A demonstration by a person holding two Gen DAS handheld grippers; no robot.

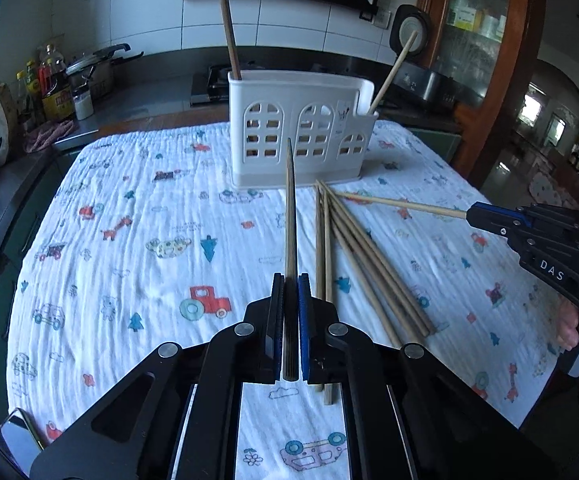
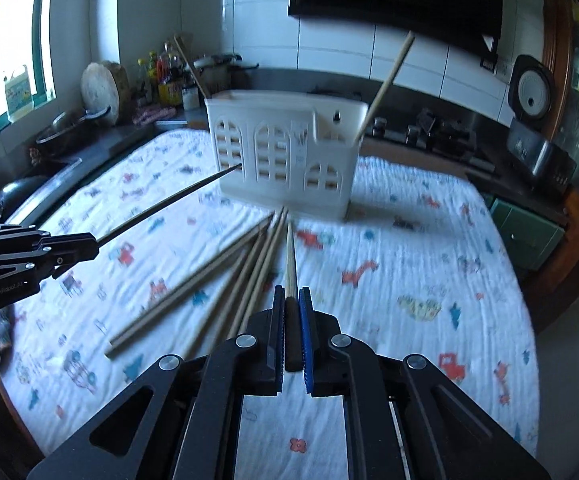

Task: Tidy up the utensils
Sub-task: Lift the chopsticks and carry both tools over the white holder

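Kitchen desk (image 1: 101,200): two chopsticks stand in the white holder (image 1: 301,136) beyond our jaws, each gripper (image 1: 289,296) (image 2: 289,300) clamps one chopstick (image 1: 289,216) (image 2: 290,256), and a loose pile (image 1: 353,256) between them remains.

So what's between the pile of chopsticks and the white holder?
Only bare printed cloth; the chopstick pile stops short of the holder, shown in the left wrist view.

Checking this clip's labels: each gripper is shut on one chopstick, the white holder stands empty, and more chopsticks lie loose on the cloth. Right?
Not quite: the white holder is not empty. The left wrist view shows two chopsticks standing in it, one at each end. The left gripper and right gripper each clamp one chopstick, and the loose chopsticks lie on the cloth.
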